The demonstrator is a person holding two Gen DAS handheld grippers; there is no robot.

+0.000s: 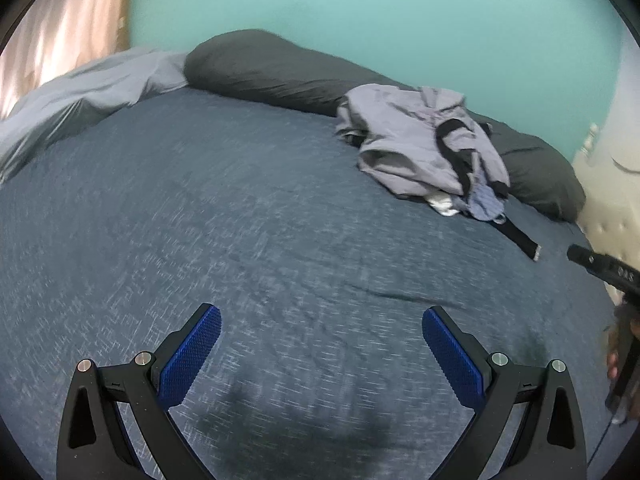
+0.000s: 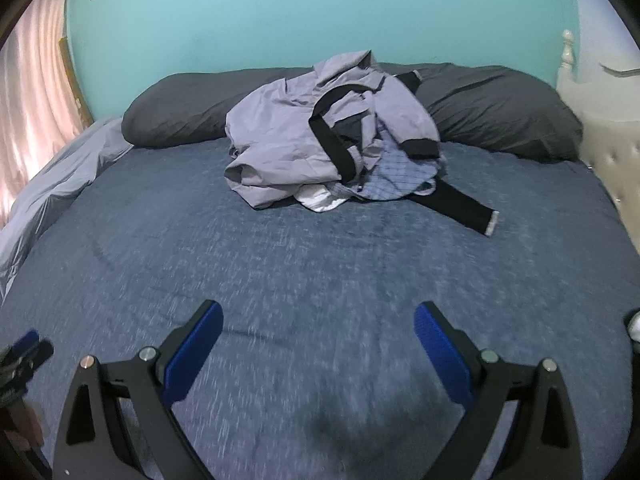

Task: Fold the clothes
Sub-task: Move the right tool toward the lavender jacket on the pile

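1. A blue heathered bedspread (image 2: 320, 272) covers the bed and fills the lower and middle frame.
2. A long dark grey pillow (image 2: 500, 108) lies across the far edge, at 12 o'clock.
3. A light grey duvet (image 2: 60, 176) is bunched at 9 o'clock.
4. A turquoise wall (image 2: 280, 12) rises behind.
5. A pink curtain (image 2: 28, 100) hangs at 10 o'clock.
6. A cream tufted headboard (image 2: 612, 160) stands at 3 o'clock.

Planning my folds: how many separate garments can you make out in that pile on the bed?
3 at least: a lavender jacket with black trim on top, a blue checked garment under its right side, and something white poking out at the front. More may be hidden underneath.
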